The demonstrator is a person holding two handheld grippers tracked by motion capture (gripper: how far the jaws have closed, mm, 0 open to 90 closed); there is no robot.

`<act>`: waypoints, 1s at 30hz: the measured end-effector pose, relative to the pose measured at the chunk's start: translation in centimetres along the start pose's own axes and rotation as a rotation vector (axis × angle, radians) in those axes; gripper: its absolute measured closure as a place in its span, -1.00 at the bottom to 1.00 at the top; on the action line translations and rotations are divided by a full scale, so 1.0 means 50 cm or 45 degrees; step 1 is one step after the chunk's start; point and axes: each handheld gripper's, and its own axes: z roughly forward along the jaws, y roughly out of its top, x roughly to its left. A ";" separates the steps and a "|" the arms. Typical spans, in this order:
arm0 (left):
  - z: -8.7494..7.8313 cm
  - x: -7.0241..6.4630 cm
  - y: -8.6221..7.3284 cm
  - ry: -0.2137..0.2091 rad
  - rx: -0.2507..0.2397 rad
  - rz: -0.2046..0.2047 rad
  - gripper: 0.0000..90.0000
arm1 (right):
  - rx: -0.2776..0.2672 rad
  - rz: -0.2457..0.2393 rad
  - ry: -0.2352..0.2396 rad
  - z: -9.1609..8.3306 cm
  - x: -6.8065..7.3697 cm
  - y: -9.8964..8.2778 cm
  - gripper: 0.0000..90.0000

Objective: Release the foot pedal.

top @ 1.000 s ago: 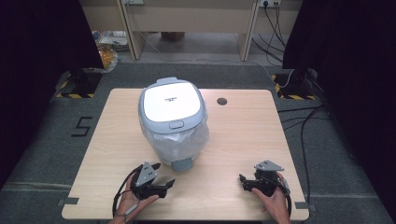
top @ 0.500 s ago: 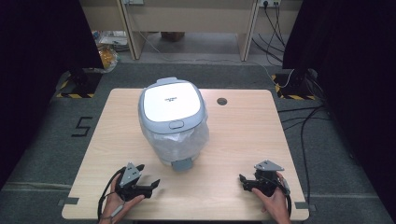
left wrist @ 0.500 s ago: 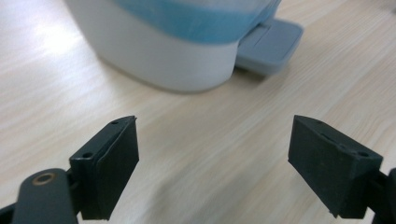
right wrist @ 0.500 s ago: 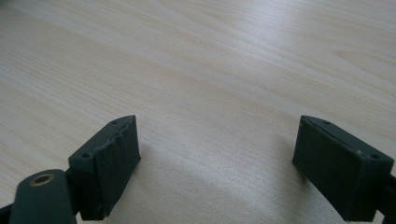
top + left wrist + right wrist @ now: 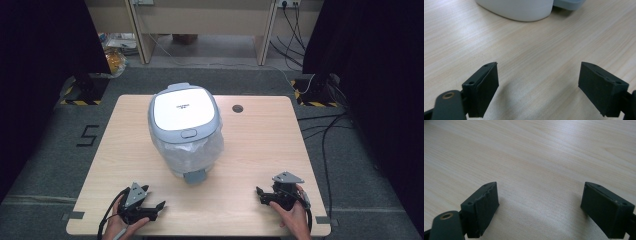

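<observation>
A white and grey rice cooker [image 5: 184,125] stands at the middle of the wooden table [image 5: 260,150], its lid down, its body wrapped in clear plastic. Its white base [image 5: 521,10] fills the top of the left gripper view. My left gripper [image 5: 159,207] rests low near the table's front left edge, open, nothing between its jaws [image 5: 539,85]. My right gripper [image 5: 260,194] sits at the front right, open over bare wood [image 5: 540,205]. Both are well apart from the cooker.
A small round hole [image 5: 237,108] marks the table top behind and right of the cooker. Cables [image 5: 320,130] trail over the grey floor at the right. Desk legs and clutter stand behind the table.
My left gripper has drawn back toward the front left corner and away from the cooker. The right gripper has stayed put.
</observation>
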 end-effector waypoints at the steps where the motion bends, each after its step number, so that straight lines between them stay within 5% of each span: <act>1: 0.003 -0.002 0.000 0.004 0.023 0.004 -0.64 | 0.000 0.000 0.000 0.000 0.000 0.000 -0.68; 9: 0.008 0.006 0.002 -0.038 0.064 -0.034 -0.65 | 0.000 -0.001 0.000 0.000 0.000 0.000 -0.68; 30: 0.008 0.006 0.002 -0.038 0.063 -0.037 -0.65 | -0.001 -0.001 0.000 0.000 0.000 0.000 -0.68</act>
